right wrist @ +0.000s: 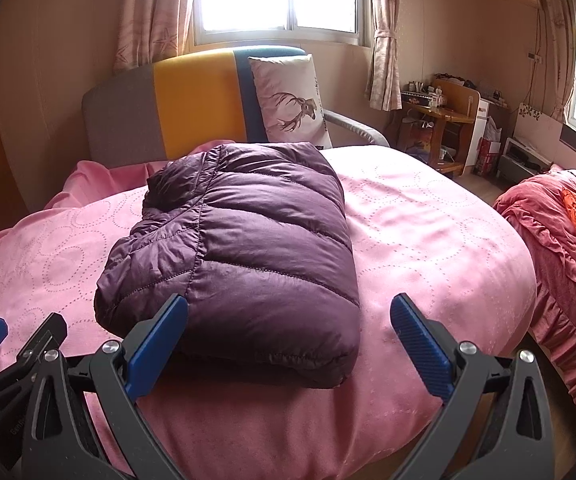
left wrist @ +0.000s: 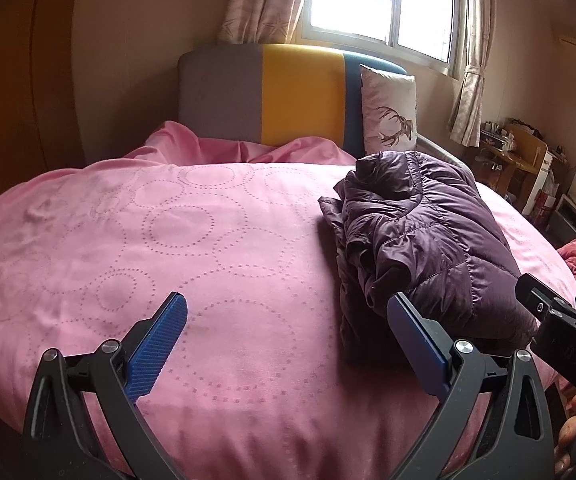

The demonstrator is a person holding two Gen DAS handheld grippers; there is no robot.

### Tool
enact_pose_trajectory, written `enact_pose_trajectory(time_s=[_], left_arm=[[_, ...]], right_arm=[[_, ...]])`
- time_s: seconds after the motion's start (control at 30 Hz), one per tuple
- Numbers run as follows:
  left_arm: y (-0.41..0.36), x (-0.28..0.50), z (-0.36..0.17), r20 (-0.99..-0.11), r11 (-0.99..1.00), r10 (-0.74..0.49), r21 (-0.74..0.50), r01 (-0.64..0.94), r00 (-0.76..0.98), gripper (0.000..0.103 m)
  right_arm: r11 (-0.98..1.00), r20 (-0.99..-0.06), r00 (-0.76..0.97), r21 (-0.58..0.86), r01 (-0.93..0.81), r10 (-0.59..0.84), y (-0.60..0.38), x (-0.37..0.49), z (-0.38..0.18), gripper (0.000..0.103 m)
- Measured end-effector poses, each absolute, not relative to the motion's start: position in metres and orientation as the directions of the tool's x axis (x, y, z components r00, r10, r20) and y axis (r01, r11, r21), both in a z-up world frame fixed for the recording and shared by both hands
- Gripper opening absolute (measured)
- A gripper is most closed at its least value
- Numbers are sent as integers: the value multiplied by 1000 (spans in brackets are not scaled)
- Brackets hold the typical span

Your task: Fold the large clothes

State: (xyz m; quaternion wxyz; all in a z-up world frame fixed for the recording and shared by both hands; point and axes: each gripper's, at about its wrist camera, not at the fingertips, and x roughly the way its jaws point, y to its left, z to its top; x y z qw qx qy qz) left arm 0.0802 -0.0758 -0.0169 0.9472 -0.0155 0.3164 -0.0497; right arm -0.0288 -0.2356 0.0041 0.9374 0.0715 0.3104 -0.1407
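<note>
A dark purple quilted down jacket (right wrist: 243,248) lies folded into a thick bundle on the pink bed cover (right wrist: 428,240). In the left wrist view the jacket (left wrist: 420,240) sits to the right, its open folded layers facing me. My left gripper (left wrist: 288,312) is open over bare pink cover (left wrist: 167,240), its right finger just short of the jacket's near edge. My right gripper (right wrist: 288,312) is open and holds nothing, with the jacket's near end between and beyond its fingertips. The right gripper (left wrist: 560,320) also shows at the right edge of the left wrist view.
A headboard (right wrist: 191,104) in grey, yellow and blue stands at the far end with a deer-print pillow (right wrist: 292,100) against it. A red ruffled quilt (right wrist: 568,240) lies to the right. A wooden desk (right wrist: 440,120) with clutter stands by the window wall.
</note>
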Motion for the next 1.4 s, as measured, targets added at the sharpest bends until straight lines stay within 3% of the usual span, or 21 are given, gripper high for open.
enact_pose_trajectory(time_s=[0.5, 1.4], left_arm=[[-85, 76, -18, -595, 998, -56, -10, 62, 802, 99], [-74, 71, -10, -588, 996, -85, -54, 66, 804, 99]], right_arm=[[964, -616, 763, 22, 264, -195, -232, -25, -14, 101], [962, -625, 758, 40, 269, -186, -235, -27, -14, 101]])
